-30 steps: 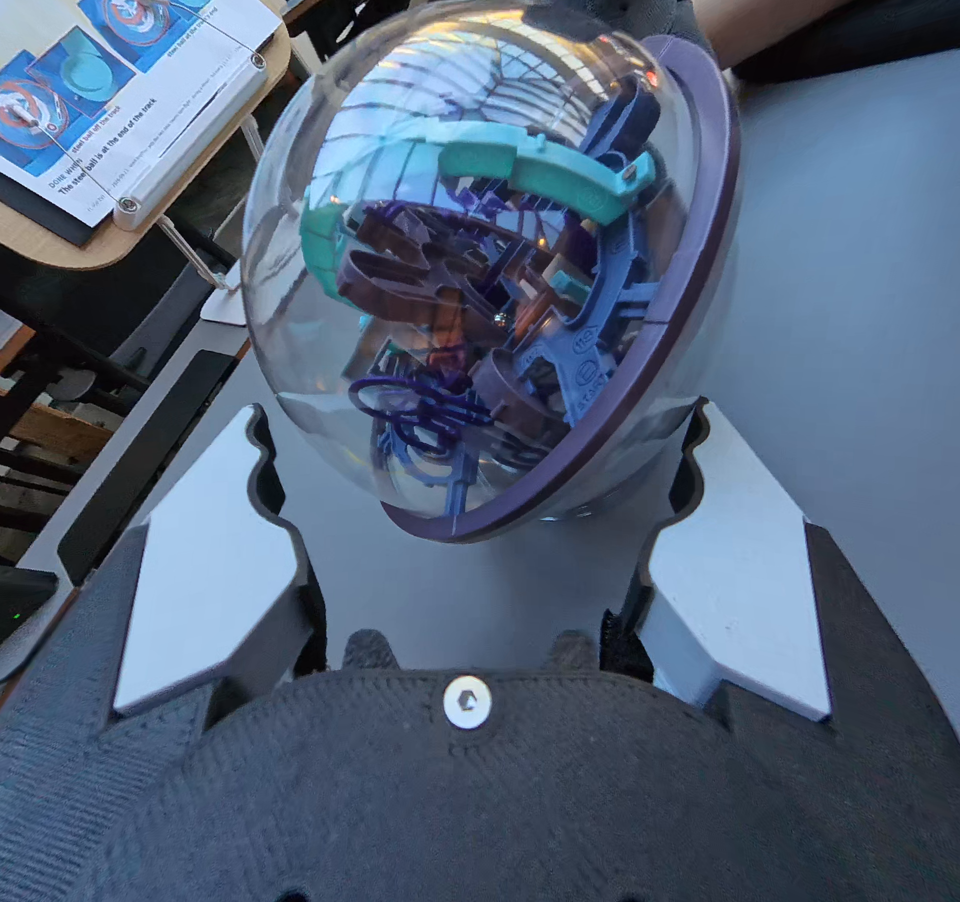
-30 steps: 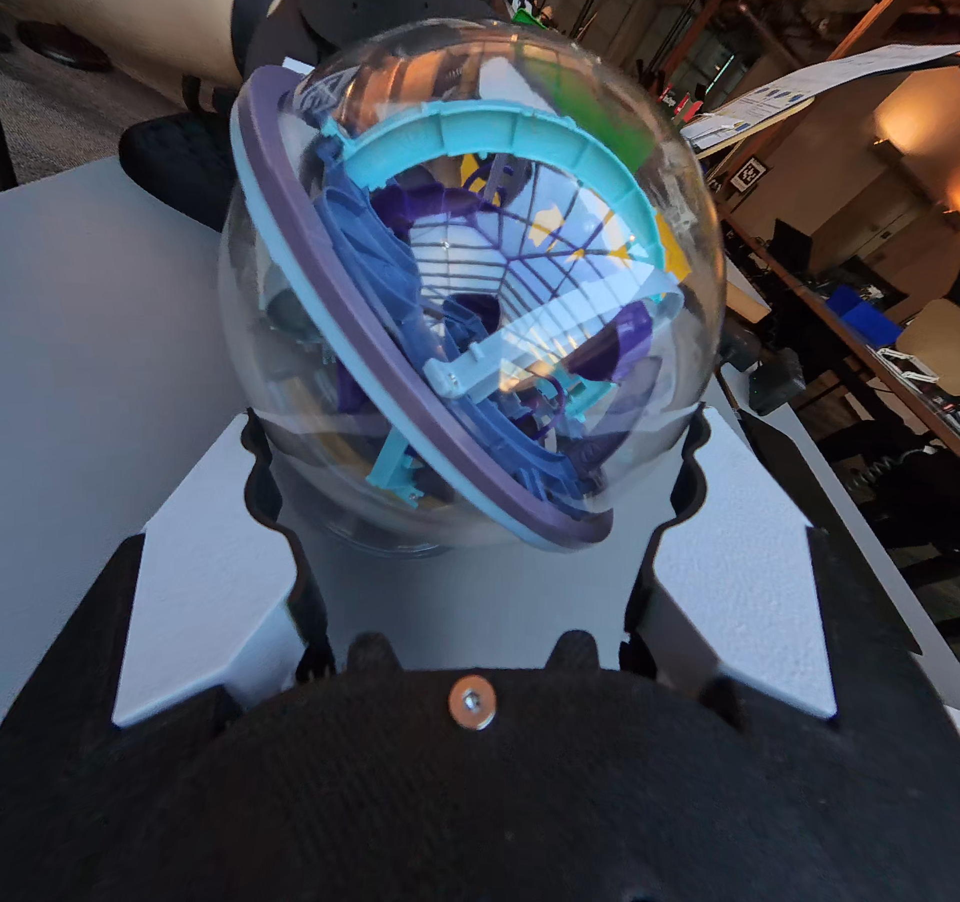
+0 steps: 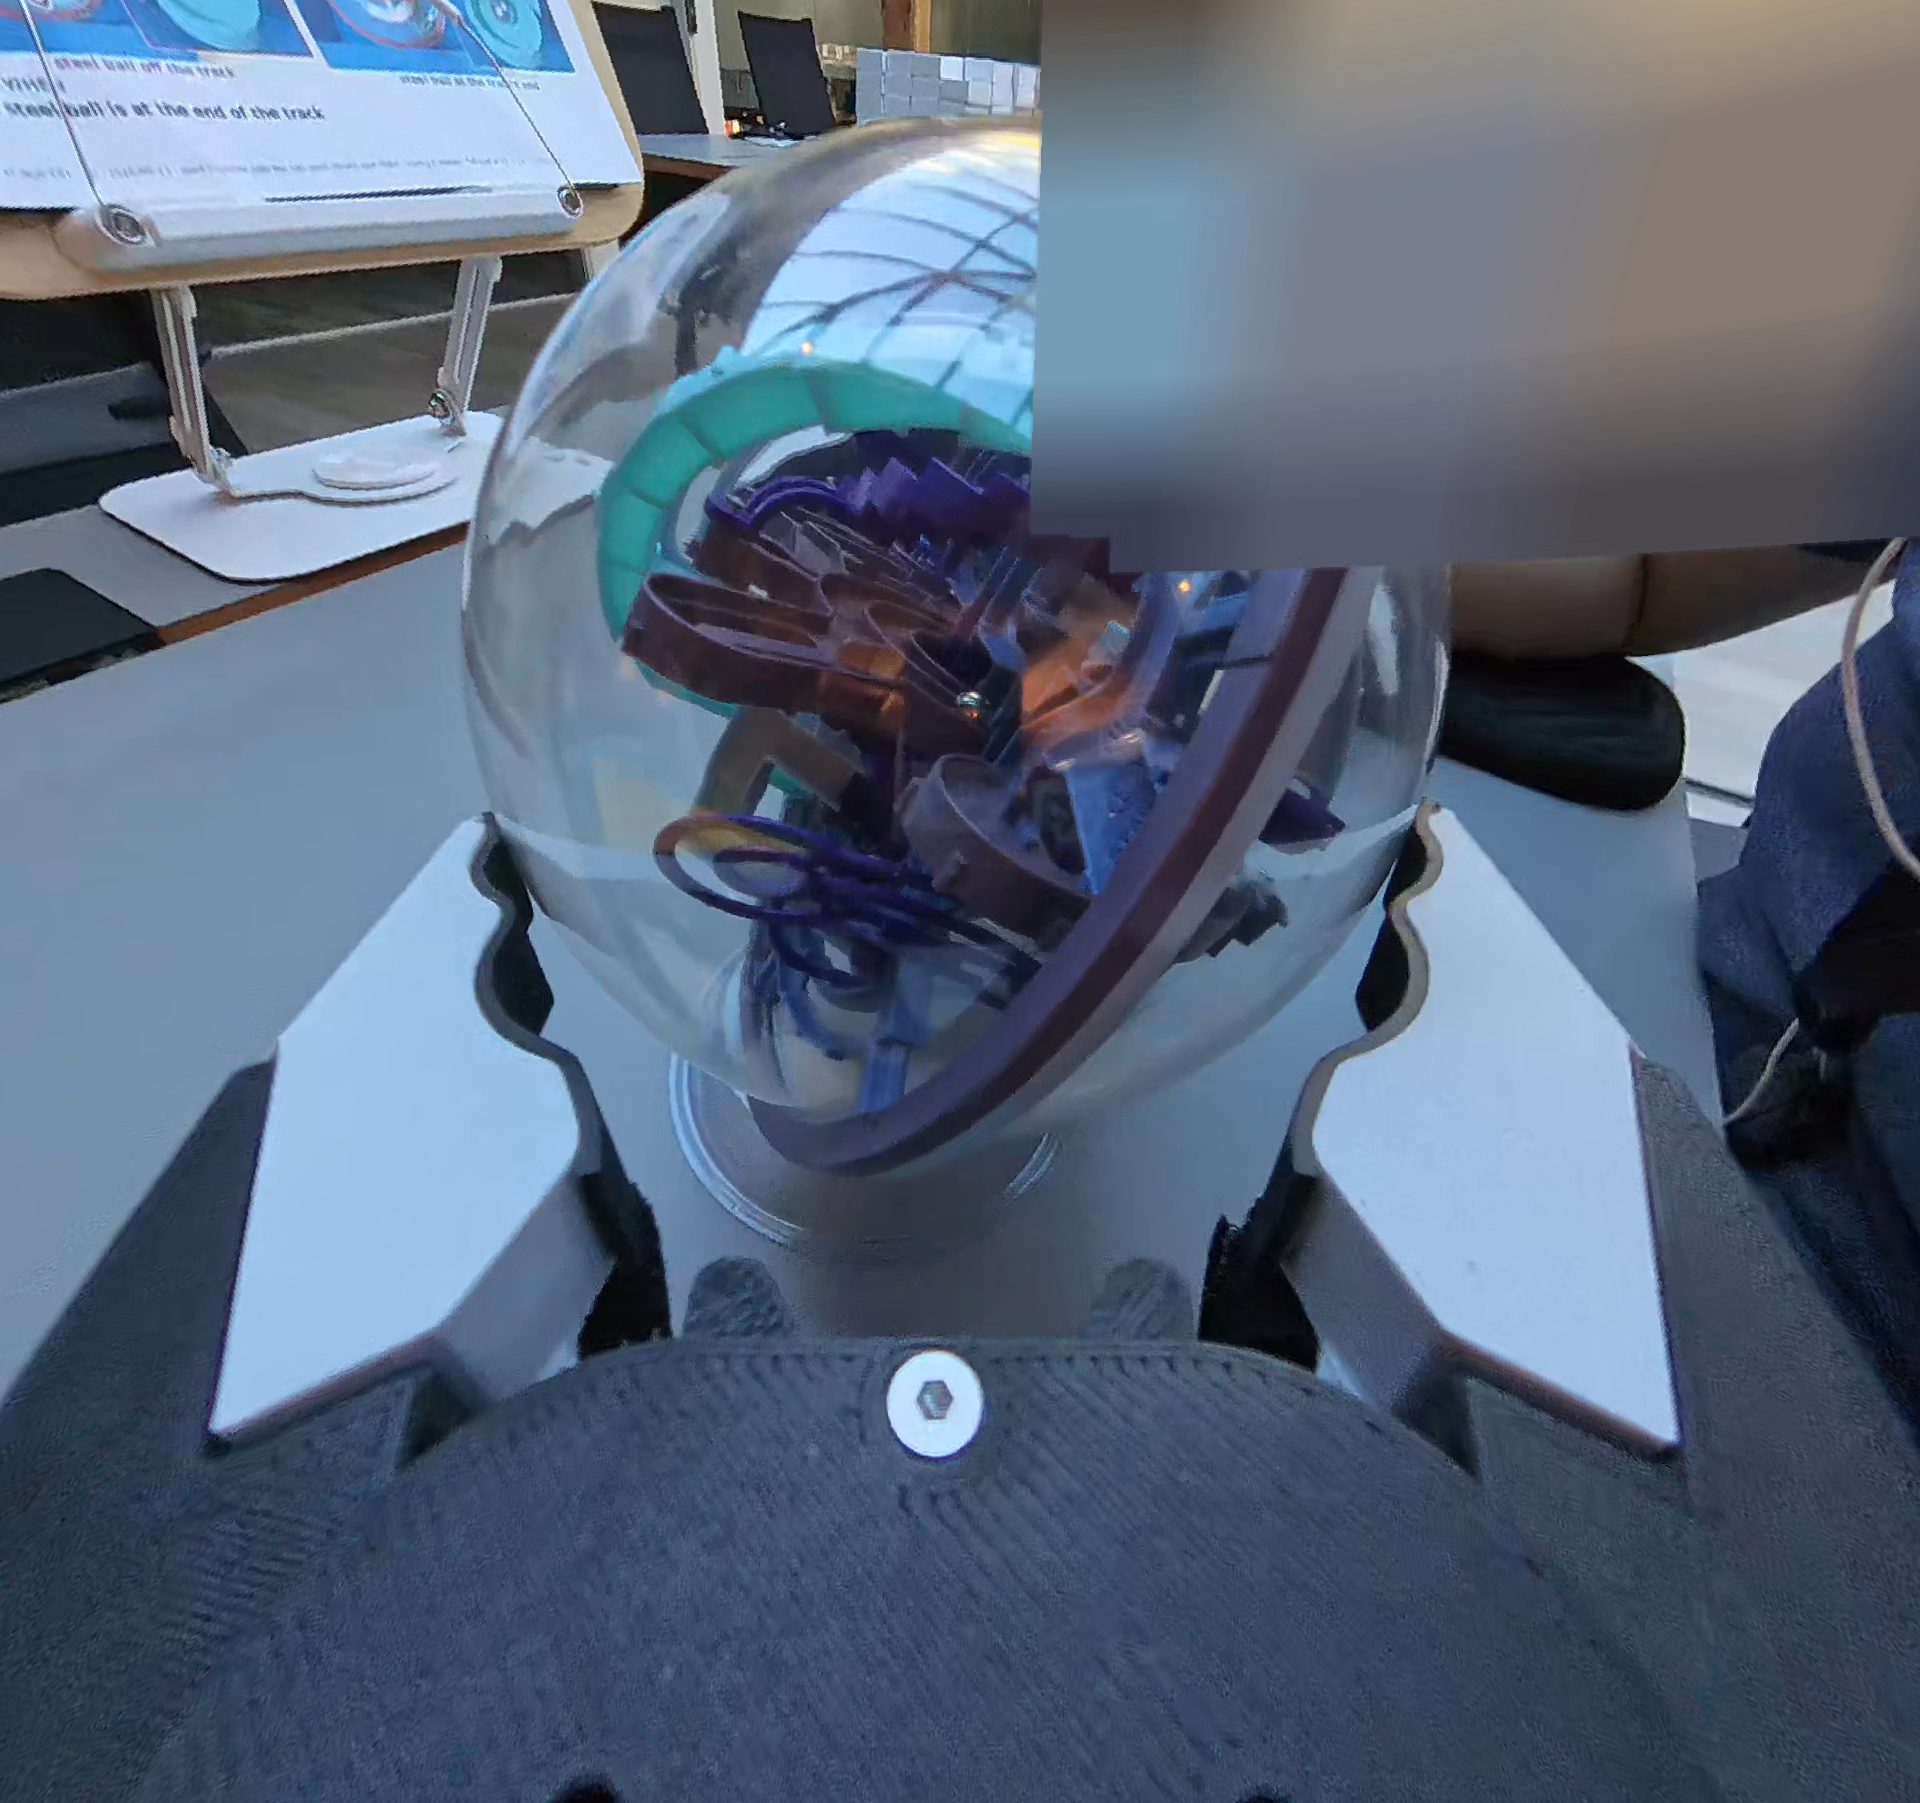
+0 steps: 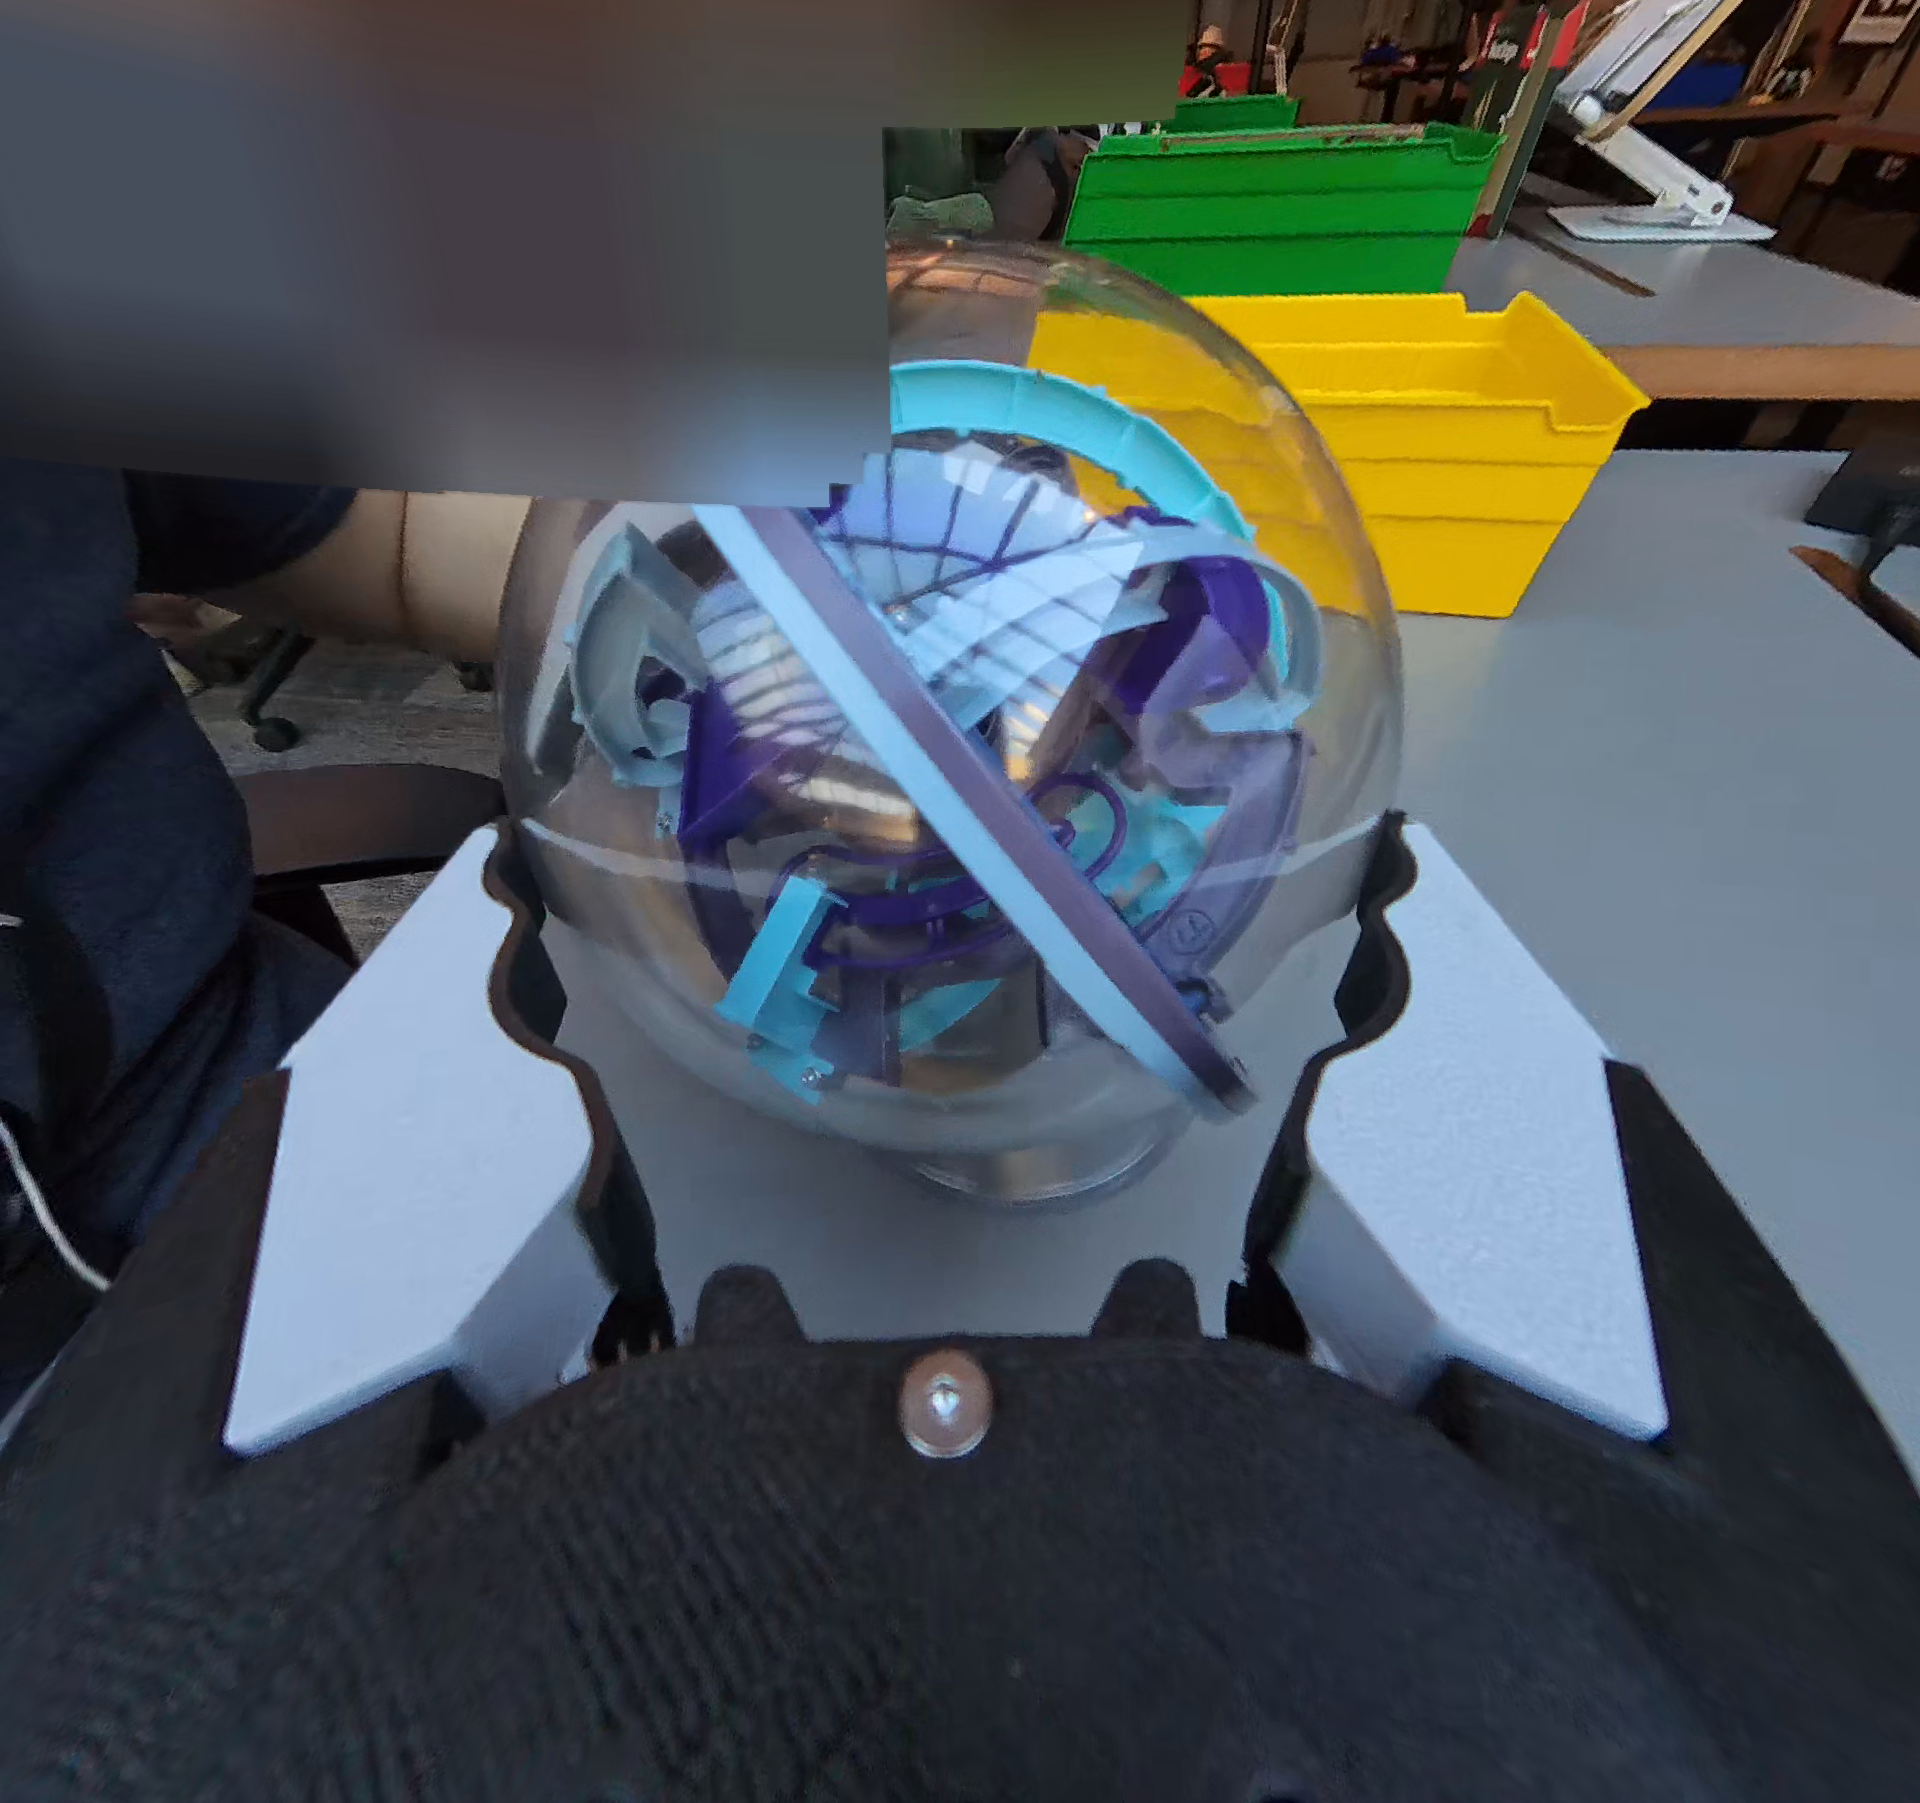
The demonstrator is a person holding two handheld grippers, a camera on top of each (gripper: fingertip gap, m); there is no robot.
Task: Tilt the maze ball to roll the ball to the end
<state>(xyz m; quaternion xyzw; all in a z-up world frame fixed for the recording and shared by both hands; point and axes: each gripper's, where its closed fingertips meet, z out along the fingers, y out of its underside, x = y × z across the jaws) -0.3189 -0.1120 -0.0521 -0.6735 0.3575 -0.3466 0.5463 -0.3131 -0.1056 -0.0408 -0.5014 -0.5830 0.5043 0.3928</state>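
The maze ball (image 3: 935,673), a clear sphere with purple, teal and brown tracks inside and a purple seam ring tilted steeply across it, sits on a clear round stand (image 3: 862,1182) on the grey table (image 3: 208,766), near the edge where a person's blue sleeve (image 3: 1808,818) shows. The left gripper (image 3: 951,880) has its two white fingers (image 3: 416,1078) spread wide, their notched tips touching the lower sides of the sphere. A small steel ball (image 3: 971,704) rests on a brown track section near the sphere's middle. From the opposite side the right gripper (image 4: 945,880) is likewise spread wide, its tips against the sphere (image 4: 935,766) at both sides. Toward the far side of the table stand a yellow bin (image 4: 1455,444) and behind it a green bin (image 4: 1268,205). A white document stand (image 3: 312,465) holding an instruction sheet (image 3: 260,39) sits at the table's far left corner in the left wrist view.
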